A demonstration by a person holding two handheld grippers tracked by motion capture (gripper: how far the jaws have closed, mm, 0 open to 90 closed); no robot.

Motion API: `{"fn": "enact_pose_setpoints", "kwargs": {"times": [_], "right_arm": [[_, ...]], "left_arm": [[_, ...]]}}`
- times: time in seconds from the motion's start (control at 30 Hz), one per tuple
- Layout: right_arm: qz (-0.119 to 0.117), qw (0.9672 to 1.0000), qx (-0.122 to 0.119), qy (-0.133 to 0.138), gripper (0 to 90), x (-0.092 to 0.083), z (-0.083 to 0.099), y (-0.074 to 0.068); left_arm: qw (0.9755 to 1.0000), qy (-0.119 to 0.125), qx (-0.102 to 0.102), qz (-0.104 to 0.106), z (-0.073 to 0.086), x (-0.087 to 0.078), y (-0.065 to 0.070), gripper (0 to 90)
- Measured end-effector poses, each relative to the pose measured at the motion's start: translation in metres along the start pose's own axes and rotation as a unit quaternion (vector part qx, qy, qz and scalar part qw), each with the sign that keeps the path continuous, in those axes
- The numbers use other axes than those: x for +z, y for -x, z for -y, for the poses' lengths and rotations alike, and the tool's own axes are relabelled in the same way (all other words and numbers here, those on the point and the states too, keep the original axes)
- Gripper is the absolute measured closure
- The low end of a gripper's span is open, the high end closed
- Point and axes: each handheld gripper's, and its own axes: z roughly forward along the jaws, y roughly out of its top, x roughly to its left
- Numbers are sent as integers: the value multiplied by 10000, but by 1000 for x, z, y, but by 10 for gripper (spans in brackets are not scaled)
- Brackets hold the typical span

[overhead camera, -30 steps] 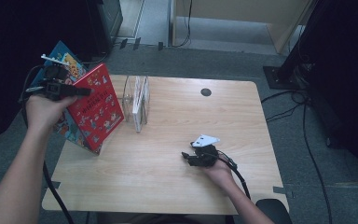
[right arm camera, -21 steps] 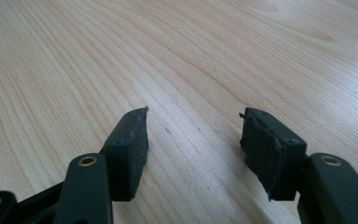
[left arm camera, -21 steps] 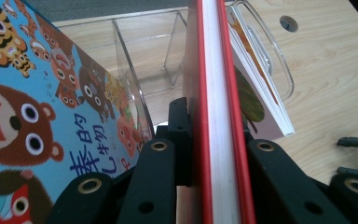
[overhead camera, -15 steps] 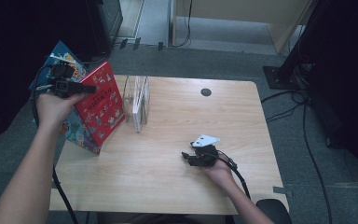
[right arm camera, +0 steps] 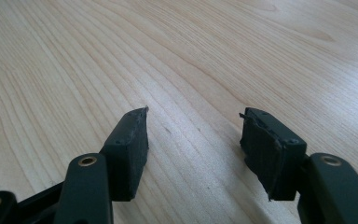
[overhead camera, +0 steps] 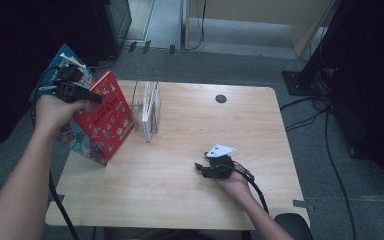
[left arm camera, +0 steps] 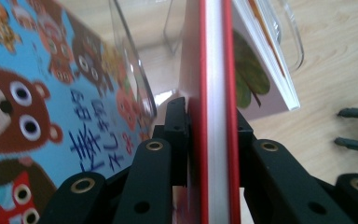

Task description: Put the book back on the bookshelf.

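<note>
At the far left edge of the light wooden table (overhead camera: 190,200), the left gripper (overhead camera: 87,96) is clamped on the top edge of a thin red-covered picture book (overhead camera: 104,116), which stands tilted above a blue illustrated book (left arm camera: 37,107) with cartoon bears. Just right of them stands a clear plastic book holder (overhead camera: 139,107) with a white-paged book (overhead camera: 151,111) upright in it. Well apart, near the table's right front, the right gripper (right arm camera: 193,140) rests low over bare wood, jaws spread and holding nothing.
</note>
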Motion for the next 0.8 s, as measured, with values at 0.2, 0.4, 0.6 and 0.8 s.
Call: {"fn": "enact_pose_setpoints", "kwargs": {"times": [0.2, 0.4, 0.6, 0.8], "right_arm": [[2, 10000, 5, -3, 413, 0, 0, 0], [-1, 10000, 4, -2, 414, 0, 0, 0], [1, 10000, 3, -1, 414, 0, 0, 0], [1, 10000, 2, 0, 414, 0, 0, 0]], "left_arm": [[9990, -417, 110, -71, -6, -2, 2, 774], [9994, -328, -15, -65, -8, -1, -1, 789], [9995, -294, -66, -54, -12, 0, -4, 799], [9992, -231, -289, -150, -17, 1, -10, 798]]}}
